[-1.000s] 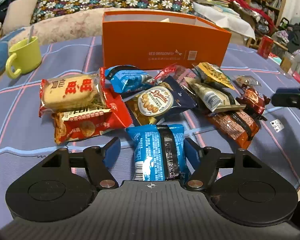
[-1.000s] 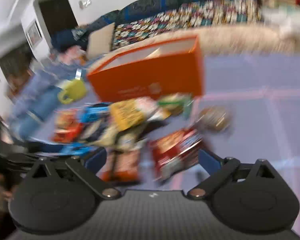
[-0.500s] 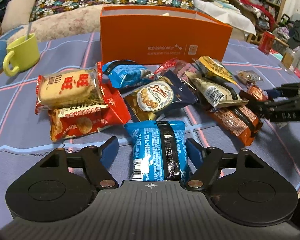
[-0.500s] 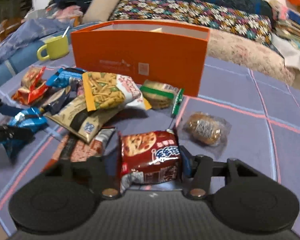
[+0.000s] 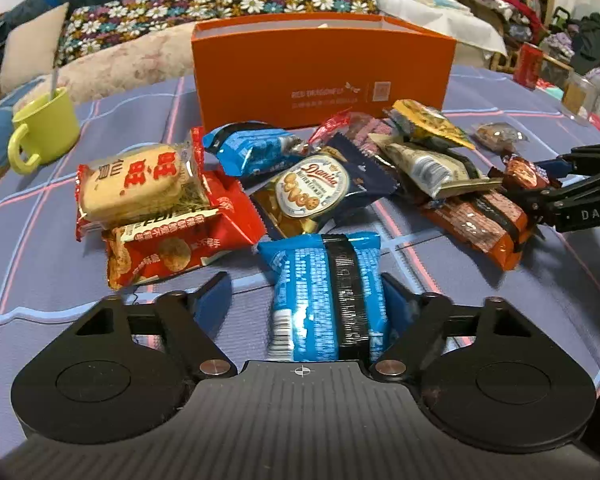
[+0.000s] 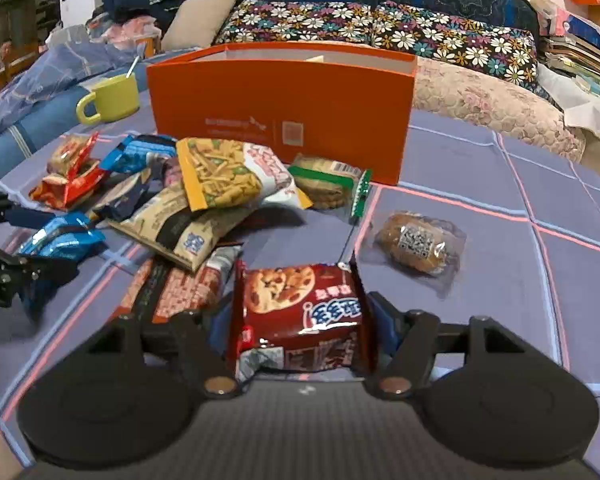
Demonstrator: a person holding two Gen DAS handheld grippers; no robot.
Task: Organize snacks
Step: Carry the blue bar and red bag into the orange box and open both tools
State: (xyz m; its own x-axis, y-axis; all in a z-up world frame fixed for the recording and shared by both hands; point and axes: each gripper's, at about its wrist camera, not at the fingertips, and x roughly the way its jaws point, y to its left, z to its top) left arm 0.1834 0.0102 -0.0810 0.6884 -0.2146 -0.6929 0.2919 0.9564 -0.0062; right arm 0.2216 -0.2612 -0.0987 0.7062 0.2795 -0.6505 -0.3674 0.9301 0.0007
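A heap of snack packets lies on the blue checked cloth in front of an open orange box (image 5: 324, 72) (image 6: 280, 112). A blue biscuit packet (image 5: 324, 296) sits between the fingers of my left gripper (image 5: 304, 284), whose jaws are closing. The right pad touches the packet; the left pad stands apart from it. My right gripper (image 6: 298, 304) has a red chocolate-chip cookie packet (image 6: 300, 312) between its pads, which press its sides while the jaws ease open. In the left wrist view the right gripper (image 5: 572, 196) shows at the right edge.
A yellow-green mug (image 5: 46, 128) with a spoon stands at the left of the cloth. A clear-wrapped cookie (image 6: 416, 244) lies alone to the right of the heap. A sofa with floral cushions (image 6: 380, 24) runs behind the box. A red can (image 5: 530, 64) stands far right.
My right gripper has come down from wide open onto the red cookie packet and entered the left wrist view from the right. The left gripper stayed over the blue packet.
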